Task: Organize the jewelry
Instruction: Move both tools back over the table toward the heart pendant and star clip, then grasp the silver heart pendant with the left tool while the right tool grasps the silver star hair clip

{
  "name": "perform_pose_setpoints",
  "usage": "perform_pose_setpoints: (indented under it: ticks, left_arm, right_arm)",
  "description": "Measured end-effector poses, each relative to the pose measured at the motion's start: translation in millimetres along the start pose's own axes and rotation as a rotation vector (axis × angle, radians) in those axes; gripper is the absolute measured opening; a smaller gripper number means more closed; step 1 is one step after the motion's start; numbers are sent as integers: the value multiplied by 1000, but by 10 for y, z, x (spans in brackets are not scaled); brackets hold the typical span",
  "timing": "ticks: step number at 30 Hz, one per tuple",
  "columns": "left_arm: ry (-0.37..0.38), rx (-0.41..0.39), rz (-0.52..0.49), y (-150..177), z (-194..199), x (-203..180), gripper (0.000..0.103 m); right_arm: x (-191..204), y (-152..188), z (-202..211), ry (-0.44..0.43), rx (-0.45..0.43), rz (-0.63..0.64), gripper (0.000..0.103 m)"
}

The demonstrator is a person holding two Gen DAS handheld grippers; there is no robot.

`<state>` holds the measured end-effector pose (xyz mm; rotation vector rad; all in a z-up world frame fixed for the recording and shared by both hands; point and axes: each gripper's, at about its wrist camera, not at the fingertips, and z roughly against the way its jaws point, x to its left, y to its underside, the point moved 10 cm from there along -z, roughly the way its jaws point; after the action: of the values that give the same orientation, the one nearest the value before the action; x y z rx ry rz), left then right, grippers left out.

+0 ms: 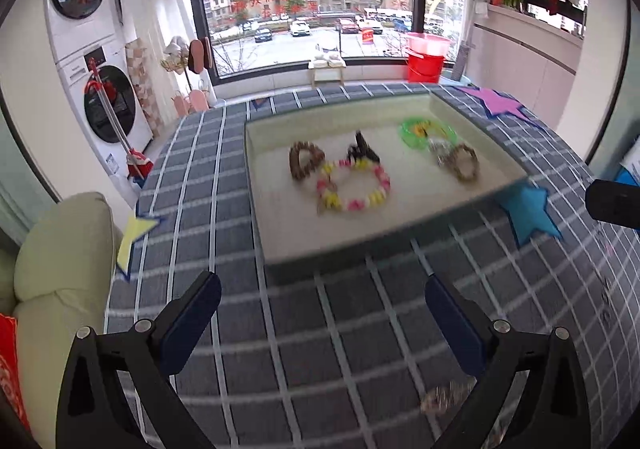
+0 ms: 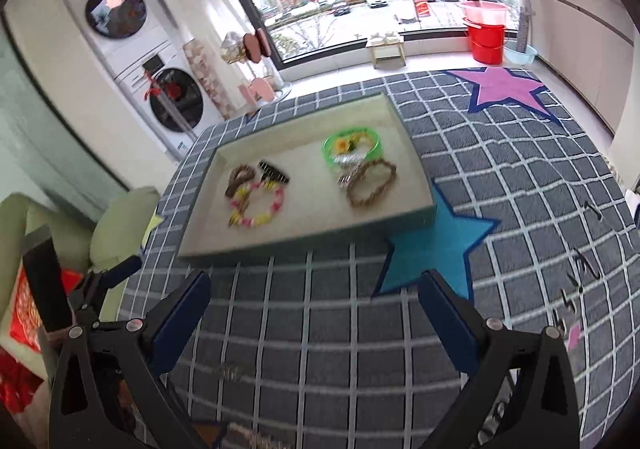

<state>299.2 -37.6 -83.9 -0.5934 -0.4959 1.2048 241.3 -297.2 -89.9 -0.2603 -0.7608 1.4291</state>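
A shallow cream-lined tray lies on a grey checked tablecloth. It holds a pink and yellow bead bracelet, a brown bead bracelet, a black hair clip, a green bangle, a silvery piece and a braided brown bracelet. My left gripper is open over bare cloth in front of the tray. A small beaded piece lies on the cloth by its right finger. My right gripper is open too, nothing between its fingers.
Paper stars lie on the cloth: blue, purple, yellow. A green sofa cushion sits left of the table. Stacked washing machines, a window and red buckets stand beyond. Another jewelry piece lies at the bottom edge.
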Motion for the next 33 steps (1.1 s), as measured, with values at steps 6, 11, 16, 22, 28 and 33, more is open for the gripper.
perform_pose_setpoints:
  ticks: [6, 11, 16, 22, 28, 33]
  left_arm:
    - [30, 33, 11, 352, 101, 12, 103]
    - [63, 37, -46, 560, 161, -70, 103]
    - [111, 30, -130, 660, 223, -187, 103]
    - [190, 44, -210, 696, 193, -388, 103]
    - [202, 53, -283, 697, 110, -561, 103]
    - [194, 67, -306, 711, 39, -610, 103]
  right_arm:
    - [140, 487, 56, -7, 57, 85, 103]
    - [260, 873, 80, -28, 99, 175, 103]
    - [395, 1189, 100, -65, 133, 287, 103]
    - [576, 1393, 59, -74, 155, 429, 101]
    - [624, 1517, -84, -39, 184, 505, 75]
    - [630, 1537, -196, -17, 189, 538, 66]
